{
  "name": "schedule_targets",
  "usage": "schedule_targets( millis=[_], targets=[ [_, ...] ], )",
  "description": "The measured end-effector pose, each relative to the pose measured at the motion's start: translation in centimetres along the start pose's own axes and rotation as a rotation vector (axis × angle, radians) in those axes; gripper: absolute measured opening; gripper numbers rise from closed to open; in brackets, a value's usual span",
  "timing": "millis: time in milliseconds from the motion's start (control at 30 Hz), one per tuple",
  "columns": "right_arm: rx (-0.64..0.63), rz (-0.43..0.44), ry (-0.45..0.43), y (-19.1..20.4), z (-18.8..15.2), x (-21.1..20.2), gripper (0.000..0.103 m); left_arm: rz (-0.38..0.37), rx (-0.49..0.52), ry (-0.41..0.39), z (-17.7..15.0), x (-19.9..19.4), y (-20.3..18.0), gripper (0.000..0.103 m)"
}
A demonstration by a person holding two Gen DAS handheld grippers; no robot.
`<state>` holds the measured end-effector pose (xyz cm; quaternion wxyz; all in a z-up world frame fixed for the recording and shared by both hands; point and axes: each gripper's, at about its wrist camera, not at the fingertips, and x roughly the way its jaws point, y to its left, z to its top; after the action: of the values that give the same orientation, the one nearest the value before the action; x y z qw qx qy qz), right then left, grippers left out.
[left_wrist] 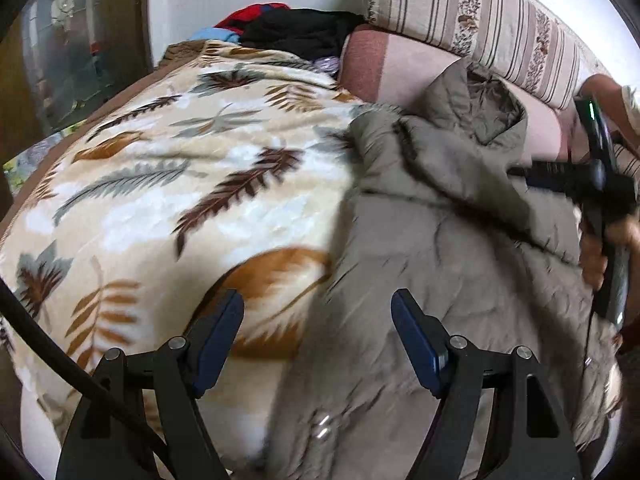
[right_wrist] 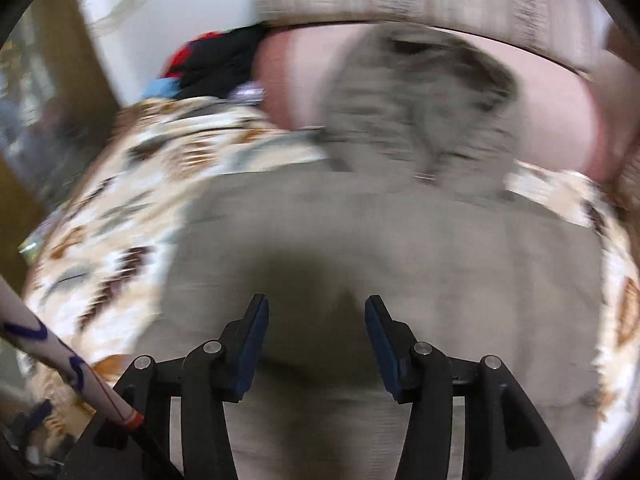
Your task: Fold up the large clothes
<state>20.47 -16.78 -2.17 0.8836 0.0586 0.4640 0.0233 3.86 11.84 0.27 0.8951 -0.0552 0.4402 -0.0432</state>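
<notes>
While both grippers hang empty over the bed, the grey-olive padded jacket (left_wrist: 460, 240) lies spread on the leaf-print blanket (left_wrist: 180, 184), hood end up toward the pink cushion (left_wrist: 400, 64) & striped bolster (left_wrist: 480, 20). Left gripper (left_wrist: 318, 320): fingers parted wide, nothing between them, straddling the jacket's left edge where it meets blanket. Right gripper (right_wrist: 316, 320): fingers likewise spread, gripping nothing, over the jacket's (right_wrist: 380, 232) lower middle. Right wrist view is badly smeared, so fine detail there can't be read.

Step in hand, as I judge it: picking grasp pts for the first fold, prob. the left side. To do it well: left fingers should bite the jacket edge only, not the blanket under it, since the two lie flush there. Puffy fabric is thick & springy, so take a deep bite, w/ right gripper pinning or lifting the matching pt so the fold line runs straight. Shiny snaps (left_wrist: 322, 428) near the hem mark the front opening; keep them inside the fold.

Room: plenty of bare blanket to the left for swinging. Tight at the hood end w/ cushion & bolster. Dark clothes pile (left_wrist: 296, 28) at the far corner, well apart. Right gripper's body (left_wrist: 592, 184) sits at the jacket's right side in left wrist view, so mind crossing paths.
</notes>
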Motion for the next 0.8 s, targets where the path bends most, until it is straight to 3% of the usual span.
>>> schedule_targets(
  millis=[133,267,367,500,567,633,800],
  targets=[
    [0.116,-0.079,-0.007,-5.9,-0.2,0.4,0.054,-0.028,0.039,-0.003,4.3,2.5,-2.6,0.075],
    [0.178,-0.114,-0.004,-9.5,-0.5,1.6,0.054,-0.028,0.079,-0.002,9.3,7.3,-6.2,0.075],
    [0.186,-0.108,0.011,-10.9,-0.9,2.7,0.054,-0.032,0.06,0.072,11.9,12.7,-8.0,0.075],
    [0.161,-0.114,0.015,-10.8,-1.3,4.2,0.056,-0.003,0.004,0.165,12.8,18.4,-8.1,0.079],
    [0.161,-0.11,0.015,-11.0,-1.3,4.8,0.057,-0.002,-0.016,0.18,13.0,19.3,-7.9,0.085],
    [0.172,-0.103,0.016,-11.3,-1.2,5.2,0.059,-0.002,-0.019,0.183,13.2,19.1,-7.8,0.085],
    [0.174,-0.094,0.021,-11.4,-1.1,2.8,0.061,-0.009,-0.013,0.172,12.6,15.6,-6.1,0.085]
  ],
)
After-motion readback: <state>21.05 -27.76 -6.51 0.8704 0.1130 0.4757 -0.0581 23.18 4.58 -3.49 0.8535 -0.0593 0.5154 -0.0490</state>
